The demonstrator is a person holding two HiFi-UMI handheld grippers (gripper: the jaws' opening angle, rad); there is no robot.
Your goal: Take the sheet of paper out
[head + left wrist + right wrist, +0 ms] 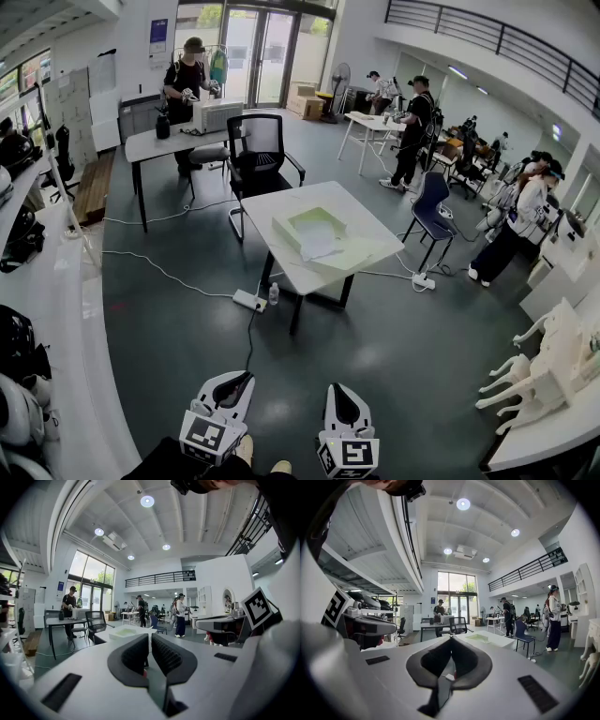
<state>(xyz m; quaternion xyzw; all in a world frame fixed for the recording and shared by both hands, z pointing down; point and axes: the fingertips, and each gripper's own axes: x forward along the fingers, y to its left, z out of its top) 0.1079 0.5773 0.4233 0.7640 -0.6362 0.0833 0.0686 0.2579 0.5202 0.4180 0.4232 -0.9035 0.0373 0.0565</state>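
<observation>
Grippers are being held side by side, low and close to the person's body, both pointing ahead and tilting only slightly below level over the dark floor (187,337). Left gripper (240,379) is showing its two black ribbed pads standing nearly parallel with a narrow slit between them; nothing is sitting in that slit. Right gripper (343,388) is showing its pads meeting at the tips, so it is closed and carrying nothing. Ahead of both jaw pairs, and well apart from them, a white table (281,202) is standing with a shallow white box (286,228) lying on it, its inside showing pale green. Sheet of paper (319,246) is lying at the box's nearer edge, partly over the rim and onto the tabletop. Seen along the left gripper's jaws, the box (125,631) is appearing just left of the pad tips; seen along the right gripper's jaws, it (485,638) is appearing to their right. Neither gripper is touching table, box or paper.
</observation>
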